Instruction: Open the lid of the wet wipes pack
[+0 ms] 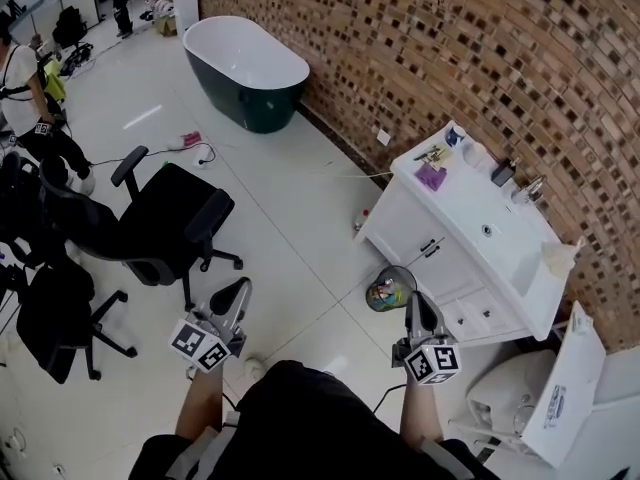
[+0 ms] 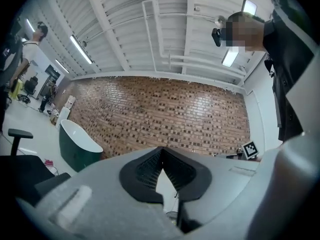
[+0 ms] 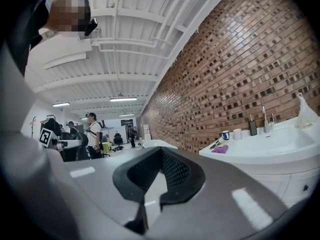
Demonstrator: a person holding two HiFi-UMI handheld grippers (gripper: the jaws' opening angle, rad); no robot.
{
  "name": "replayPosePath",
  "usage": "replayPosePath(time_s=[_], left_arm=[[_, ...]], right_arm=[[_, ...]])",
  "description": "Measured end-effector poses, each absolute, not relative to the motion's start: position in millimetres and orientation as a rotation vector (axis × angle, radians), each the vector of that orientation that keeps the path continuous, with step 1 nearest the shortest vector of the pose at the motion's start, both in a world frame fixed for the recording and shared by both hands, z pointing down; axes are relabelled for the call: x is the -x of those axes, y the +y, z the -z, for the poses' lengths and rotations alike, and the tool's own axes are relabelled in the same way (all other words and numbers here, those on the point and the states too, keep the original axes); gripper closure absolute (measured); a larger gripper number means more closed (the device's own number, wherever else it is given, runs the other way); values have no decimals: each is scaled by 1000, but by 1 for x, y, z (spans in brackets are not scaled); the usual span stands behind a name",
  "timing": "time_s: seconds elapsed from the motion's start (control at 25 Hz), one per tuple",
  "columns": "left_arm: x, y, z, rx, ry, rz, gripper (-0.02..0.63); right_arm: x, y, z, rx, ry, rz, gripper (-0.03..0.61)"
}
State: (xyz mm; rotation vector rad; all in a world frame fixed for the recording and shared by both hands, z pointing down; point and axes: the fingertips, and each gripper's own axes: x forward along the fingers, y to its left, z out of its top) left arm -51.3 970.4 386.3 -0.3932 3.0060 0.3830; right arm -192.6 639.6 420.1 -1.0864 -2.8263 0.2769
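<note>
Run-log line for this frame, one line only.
phase: no contact | left gripper: shut, empty | right gripper: shut, empty | vanity: right, out of contact | wipes pack: not identifiable

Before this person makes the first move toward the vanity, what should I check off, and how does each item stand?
1. Left gripper empty, jaws together: ok.
2. Right gripper empty, jaws together: ok.
3. Target located: cannot tell. A purple item lies on the vanity counter, too small to identify.
4. Grippers near the counter: not ok. Both are held close to the body, apart from the vanity.
5. Floor path: not ok. A small bin stands in front of the cabinet.
</note>
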Motion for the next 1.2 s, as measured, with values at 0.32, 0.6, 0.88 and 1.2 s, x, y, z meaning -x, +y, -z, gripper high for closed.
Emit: replayPosePath(time_s=[0.32,0.6,0.88,1.2], left_arm=[[94,882,-375,568,2966,-333,614],[118,819,-386,722,2989,-340,612],[176,774,-390,877,2964,-297,613],[264,728,-369,1093,2849,-302,614]], right_arm=[[201,526,-424,849,-2928,-324,577],[192,456,-433,715,-2971,-357,577],[185,381,-435,422,-3038,-370,577],[186,336,-417,100,-3109,-390,577]])
